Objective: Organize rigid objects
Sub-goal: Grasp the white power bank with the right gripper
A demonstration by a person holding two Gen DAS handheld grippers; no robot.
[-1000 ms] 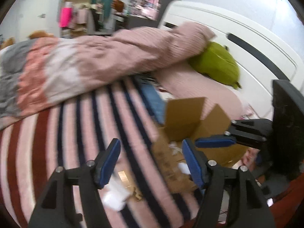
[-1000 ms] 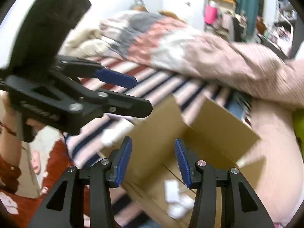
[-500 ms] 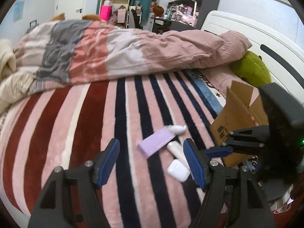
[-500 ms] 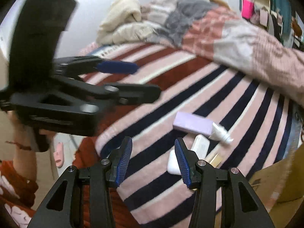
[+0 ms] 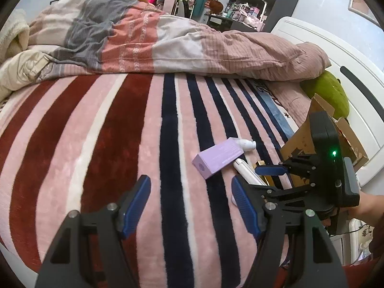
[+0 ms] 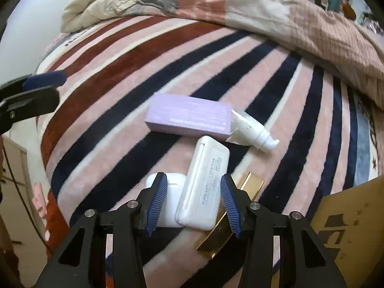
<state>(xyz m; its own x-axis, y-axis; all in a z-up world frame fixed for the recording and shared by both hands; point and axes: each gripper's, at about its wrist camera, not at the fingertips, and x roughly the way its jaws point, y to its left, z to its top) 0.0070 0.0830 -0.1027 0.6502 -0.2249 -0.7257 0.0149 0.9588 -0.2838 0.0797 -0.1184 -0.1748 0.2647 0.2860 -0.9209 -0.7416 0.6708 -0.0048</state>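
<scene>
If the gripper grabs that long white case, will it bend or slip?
The long white case looks like hard, smooth plastic, so it probably stays stiff but might slide on the pads. It lies partly on the small white case and the gold bar, so lifting it may nudge them. The right gripper straddles it, open.

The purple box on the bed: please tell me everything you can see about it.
The purple box is a long, slim carton, apparently cardboard, pale lilac with small white print on its side and a round mark on one end. It lies flat and closed on the striped blanket. A white pump bottle touches its far end, and a white case lies against its long side.
</scene>
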